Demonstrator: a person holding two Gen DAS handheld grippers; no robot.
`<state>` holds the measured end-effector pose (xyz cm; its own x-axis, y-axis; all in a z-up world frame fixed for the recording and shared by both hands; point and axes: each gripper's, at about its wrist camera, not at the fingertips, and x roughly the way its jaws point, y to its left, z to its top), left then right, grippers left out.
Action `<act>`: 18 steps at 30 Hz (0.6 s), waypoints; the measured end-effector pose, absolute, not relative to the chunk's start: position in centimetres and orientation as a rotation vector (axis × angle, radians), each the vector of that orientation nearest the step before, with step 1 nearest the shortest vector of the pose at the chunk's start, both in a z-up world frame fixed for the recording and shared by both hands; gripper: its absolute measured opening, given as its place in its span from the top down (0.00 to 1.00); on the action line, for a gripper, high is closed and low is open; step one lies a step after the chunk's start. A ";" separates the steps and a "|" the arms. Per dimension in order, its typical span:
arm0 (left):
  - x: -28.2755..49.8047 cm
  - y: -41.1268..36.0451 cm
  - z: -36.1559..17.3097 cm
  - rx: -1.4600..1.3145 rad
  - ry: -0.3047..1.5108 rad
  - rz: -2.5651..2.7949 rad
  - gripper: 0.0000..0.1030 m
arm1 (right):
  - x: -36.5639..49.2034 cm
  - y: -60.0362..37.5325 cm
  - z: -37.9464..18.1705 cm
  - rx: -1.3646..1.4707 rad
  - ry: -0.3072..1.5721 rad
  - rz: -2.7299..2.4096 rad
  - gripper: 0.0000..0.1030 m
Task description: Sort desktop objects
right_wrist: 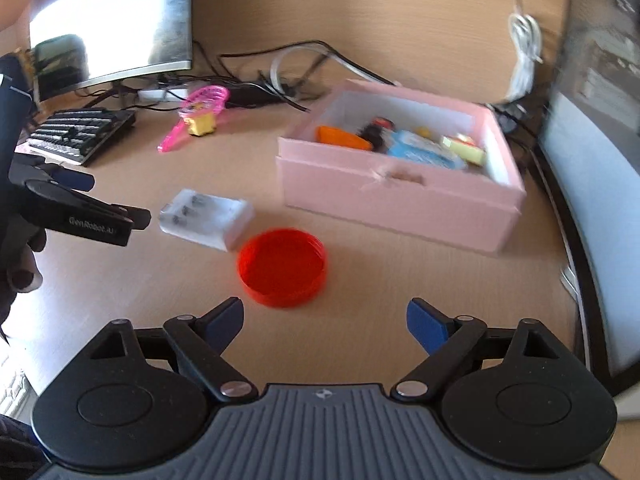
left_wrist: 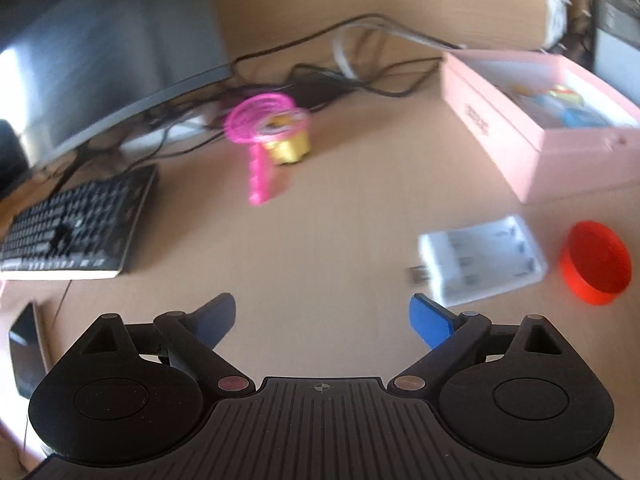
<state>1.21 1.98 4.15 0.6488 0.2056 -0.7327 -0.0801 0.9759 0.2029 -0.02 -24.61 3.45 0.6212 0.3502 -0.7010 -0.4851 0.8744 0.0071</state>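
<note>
Charger (right_wrist: 206,219) just left of lid (right_wrist: 282,267), box (right_wrist: 400,200) behind — keyboard (right_wrist: 80,134) far left

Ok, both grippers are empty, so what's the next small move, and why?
Probably ease the right gripper forward and down onto the red lid. Its jaws are open, the lid lies just ahead of them on the desk, and the pink box beyond already holds sorted items. The left gripper, also open, sits near the white battery case.

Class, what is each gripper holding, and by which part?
Nothing. The left gripper and right gripper are both open and empty above the desk.
</note>
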 end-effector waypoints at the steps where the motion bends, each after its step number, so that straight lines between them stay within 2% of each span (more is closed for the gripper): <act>1: 0.9 2.5 4.3 0.136 0.850 0.161 0.06 | 0.3 -24.0 3.4 -0.190 0.754 0.501 0.05; 6: -1.1 3.4 5.0 0.034 0.857 0.096 0.05 | 3.1 -21.3 2.1 -0.191 0.763 0.565 0.05; 8: -1.8 2.9 5.1 0.004 0.854 0.054 0.03 | 4.0 -20.7 1.5 -0.188 0.778 0.572 0.07; 9: -2.0 2.6 5.2 -0.008 0.851 0.036 0.03 | 4.3 -20.6 1.3 -0.188 0.787 0.580 0.17; 10: -2.0 2.2 5.3 -0.017 0.849 0.016 0.02 | 4.4 -20.6 1.3 -0.191 0.790 0.585 0.35; 11: -1.9 1.7 5.3 -0.025 0.846 -0.005 0.02 | 4.3 -20.7 1.3 -0.191 0.786 0.581 0.37; 18: 1.6 -3.9 4.8 0.010 0.796 0.007 0.02 | 2.5 -23.7 2.1 -0.167 0.771 0.500 0.38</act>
